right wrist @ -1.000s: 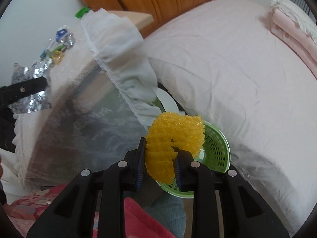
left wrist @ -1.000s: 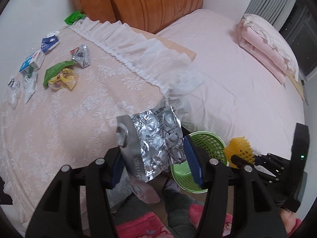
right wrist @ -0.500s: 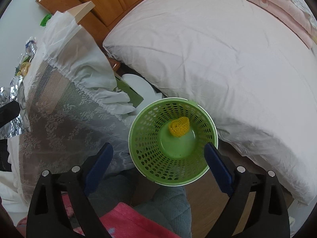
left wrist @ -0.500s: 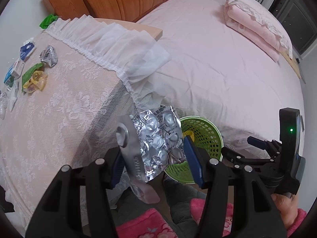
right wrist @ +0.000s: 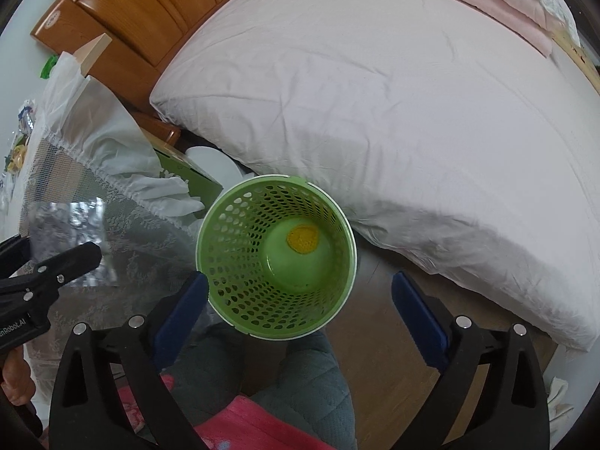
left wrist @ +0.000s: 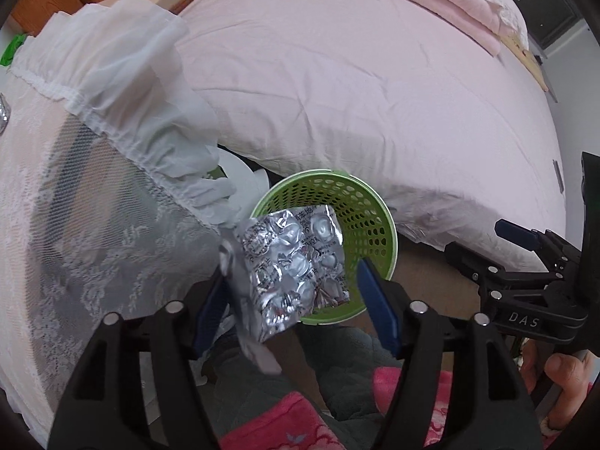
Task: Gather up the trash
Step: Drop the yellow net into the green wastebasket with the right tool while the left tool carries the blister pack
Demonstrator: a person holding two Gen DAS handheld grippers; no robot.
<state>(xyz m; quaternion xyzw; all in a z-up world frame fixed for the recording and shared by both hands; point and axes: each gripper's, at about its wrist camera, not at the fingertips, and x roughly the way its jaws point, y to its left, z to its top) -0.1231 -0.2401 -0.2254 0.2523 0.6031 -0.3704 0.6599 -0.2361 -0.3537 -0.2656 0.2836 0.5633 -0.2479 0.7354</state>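
Since a second ago both my claws have swung over the green perforated basket [right wrist: 275, 258]; the yellow foam fruit net [right wrist: 303, 239] that my right claw [right wrist: 298, 313] pinched then now lies on the basket floor, centre of the right wrist view; that claw's jaws stand wide apart and are opening, nothing between them. My left claw [left wrist: 290, 300] is opening too; the crumpled silver blister pack [left wrist: 296, 262] sits between its fingers at lower centre of the left wrist view, leaning against the left blue pad, clear of the right pad, over the basket's near rim. At the left lies the lace-covered table [left wrist: 93, 225]; across the top the pink bed [left wrist: 356, 75].
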